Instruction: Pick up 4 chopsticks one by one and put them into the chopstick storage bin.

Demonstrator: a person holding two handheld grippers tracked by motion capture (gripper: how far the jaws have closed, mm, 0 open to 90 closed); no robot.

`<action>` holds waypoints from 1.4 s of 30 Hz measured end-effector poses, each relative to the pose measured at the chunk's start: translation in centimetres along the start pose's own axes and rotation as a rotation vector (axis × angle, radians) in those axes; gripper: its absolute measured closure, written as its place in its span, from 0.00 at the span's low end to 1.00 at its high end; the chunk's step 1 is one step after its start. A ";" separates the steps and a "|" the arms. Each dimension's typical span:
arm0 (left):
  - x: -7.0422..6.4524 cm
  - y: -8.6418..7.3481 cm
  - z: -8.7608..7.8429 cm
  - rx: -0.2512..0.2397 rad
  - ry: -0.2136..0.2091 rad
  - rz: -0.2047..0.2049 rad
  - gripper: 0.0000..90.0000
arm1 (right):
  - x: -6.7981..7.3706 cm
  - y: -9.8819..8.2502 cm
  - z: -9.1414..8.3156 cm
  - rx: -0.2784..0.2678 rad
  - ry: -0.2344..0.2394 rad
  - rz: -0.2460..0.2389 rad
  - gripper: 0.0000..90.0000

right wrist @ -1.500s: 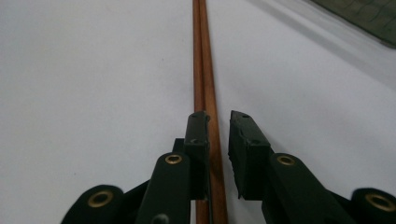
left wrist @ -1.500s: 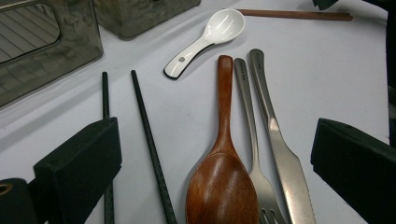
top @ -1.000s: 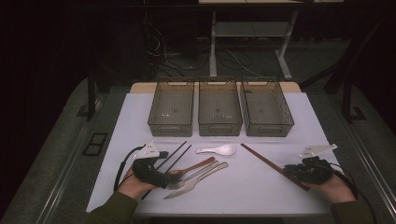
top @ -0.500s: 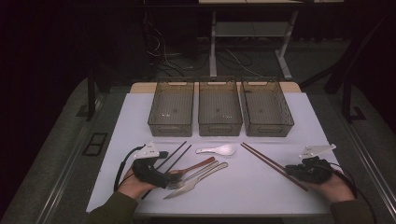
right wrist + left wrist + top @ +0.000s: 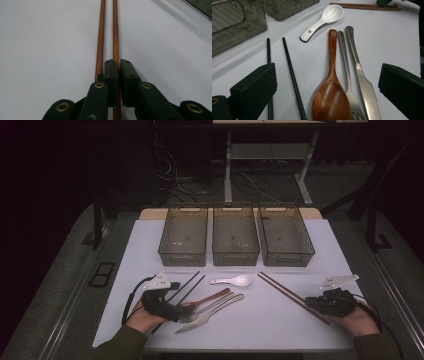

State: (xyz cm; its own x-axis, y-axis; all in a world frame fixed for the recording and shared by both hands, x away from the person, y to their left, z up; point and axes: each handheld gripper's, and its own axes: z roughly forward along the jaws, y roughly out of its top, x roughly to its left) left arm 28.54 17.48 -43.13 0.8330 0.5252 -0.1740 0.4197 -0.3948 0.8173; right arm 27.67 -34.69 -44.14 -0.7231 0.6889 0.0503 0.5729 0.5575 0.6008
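The right tongs [image 5: 117, 67] have just been closing, and their jaws now pinch one of the two brown chopsticks [image 5: 115, 32]; its twin [image 5: 101, 37] lies just to the side of the jaws, outside them. From above, the right tongs [image 5: 320, 302] sit at the near right of the desk [image 5: 280, 330], at the near end of that brown pair [image 5: 287, 290], which slants away toward the bins. The left tongs [image 5: 327, 82] stand wide open, holding nothing. Between their jaws lie a wooden spoon [image 5: 332, 100], a fork [image 5: 348, 85] and a knife [image 5: 359, 75], side by side and touching or nearly so, with a black chopstick [image 5: 292, 77] beside the spoon. A second black chopstick [image 5: 268, 52] runs under the jaw on that side. Beyond them a white spoon [image 5: 323, 21] lies alone, bowl up. In the high view the left tongs [image 5: 172, 312] rest at the near left, over the near ends of the cutlery. Three grey bins [image 5: 236, 255] stand in a row at the far edge of the desk, side by side.
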 end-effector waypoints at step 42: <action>0.0 0.0 0.0 0.000 -0.003 0.003 0.01 | -0.4 0.9 -3.2 -0.201 0.064 0.019 0.93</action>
State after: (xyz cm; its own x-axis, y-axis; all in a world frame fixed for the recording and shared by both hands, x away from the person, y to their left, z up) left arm 28.52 17.45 -43.13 0.8355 0.5215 -0.1729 0.4169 -0.3968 0.8178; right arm 27.29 -35.92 -41.09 -0.7392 0.6645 0.1098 0.5032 0.4366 0.7457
